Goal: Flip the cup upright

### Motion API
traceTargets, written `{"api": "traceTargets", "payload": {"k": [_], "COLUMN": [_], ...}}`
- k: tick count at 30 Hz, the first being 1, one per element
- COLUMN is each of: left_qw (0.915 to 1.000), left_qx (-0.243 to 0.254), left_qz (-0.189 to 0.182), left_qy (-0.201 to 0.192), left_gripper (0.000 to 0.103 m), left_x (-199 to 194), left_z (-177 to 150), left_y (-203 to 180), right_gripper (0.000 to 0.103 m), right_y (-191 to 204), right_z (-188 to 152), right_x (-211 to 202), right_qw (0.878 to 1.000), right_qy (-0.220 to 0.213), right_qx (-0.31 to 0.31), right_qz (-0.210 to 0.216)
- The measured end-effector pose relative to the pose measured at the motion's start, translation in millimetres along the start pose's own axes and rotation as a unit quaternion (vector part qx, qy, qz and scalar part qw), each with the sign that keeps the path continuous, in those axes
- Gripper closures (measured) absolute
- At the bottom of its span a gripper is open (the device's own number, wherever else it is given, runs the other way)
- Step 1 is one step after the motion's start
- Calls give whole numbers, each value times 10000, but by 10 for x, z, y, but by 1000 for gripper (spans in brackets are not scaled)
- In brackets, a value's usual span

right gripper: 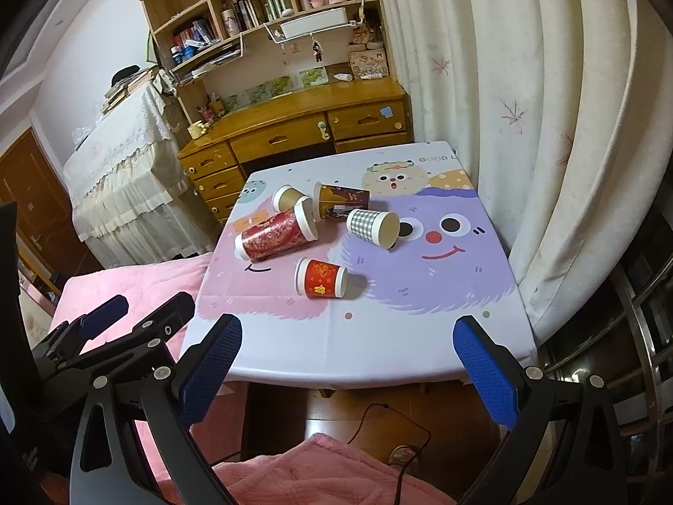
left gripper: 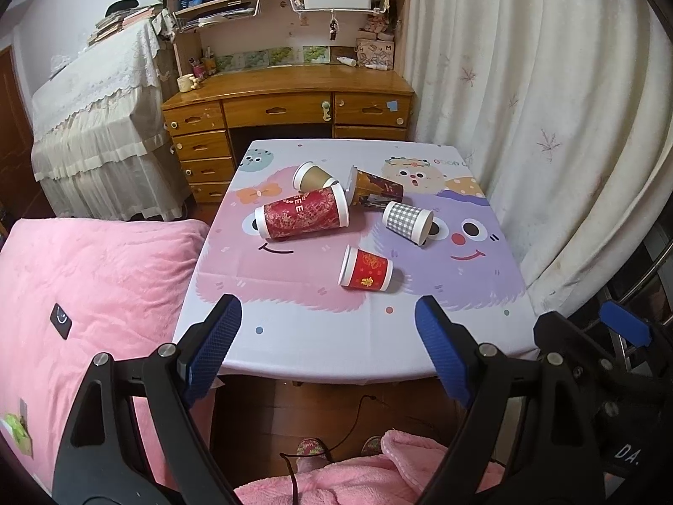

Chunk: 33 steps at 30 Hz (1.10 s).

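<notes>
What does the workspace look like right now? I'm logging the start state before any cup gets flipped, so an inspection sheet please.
Surface: small table under a cartoon-print cloth.
Job's things: five paper cups, all on their sides: large red cup, brown cup, dark patterned cup, checked cup, small red cup nearest the tongs.
Clutter: nothing seen on the table besides the cups.
Grippers: left tongs open, empty, short of the table edge; right tongs open, empty, likewise.
Cables: black cable on the floor under the table.
Surroundings: wooden desk with bookshelves behind, curtain on the right, pink blanket on the left.
</notes>
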<state>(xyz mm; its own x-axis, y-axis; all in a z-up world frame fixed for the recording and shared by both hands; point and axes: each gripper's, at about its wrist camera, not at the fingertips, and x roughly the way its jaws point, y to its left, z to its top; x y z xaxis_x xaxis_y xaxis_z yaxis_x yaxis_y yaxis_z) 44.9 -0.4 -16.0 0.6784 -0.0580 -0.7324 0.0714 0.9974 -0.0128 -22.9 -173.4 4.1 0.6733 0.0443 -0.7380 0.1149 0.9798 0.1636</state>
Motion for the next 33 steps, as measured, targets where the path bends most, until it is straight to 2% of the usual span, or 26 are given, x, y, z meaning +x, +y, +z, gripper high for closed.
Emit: {"api": "traceTargets", "payload": {"k": [13, 21, 27, 33], "left_qw": [9997, 9991, 9991, 9994], "left_qx": [99, -15, -184, -327], "left_qz": [-217, -382, -344, -118], "left_qy": [107, 159, 184, 53], "left_gripper": [20, 20, 20, 20], "left_x": [390, 490, 476, 386], "left_z": [242, 401, 406, 431], "left_y": [-30, -131, -174, -279], "right_gripper": [1, 1, 1, 1], "right_y": [-66, -186, -339, -587], "right_z": [265, 358, 398, 517], "right_x": [327, 306, 247, 134], "right_qw": [9997, 9996, 9996, 9990], "right_qy": [17, 68, -28, -313], "right_qx": [161, 76, 82, 152], "right_qz": [-174, -269, -253, -290]}}
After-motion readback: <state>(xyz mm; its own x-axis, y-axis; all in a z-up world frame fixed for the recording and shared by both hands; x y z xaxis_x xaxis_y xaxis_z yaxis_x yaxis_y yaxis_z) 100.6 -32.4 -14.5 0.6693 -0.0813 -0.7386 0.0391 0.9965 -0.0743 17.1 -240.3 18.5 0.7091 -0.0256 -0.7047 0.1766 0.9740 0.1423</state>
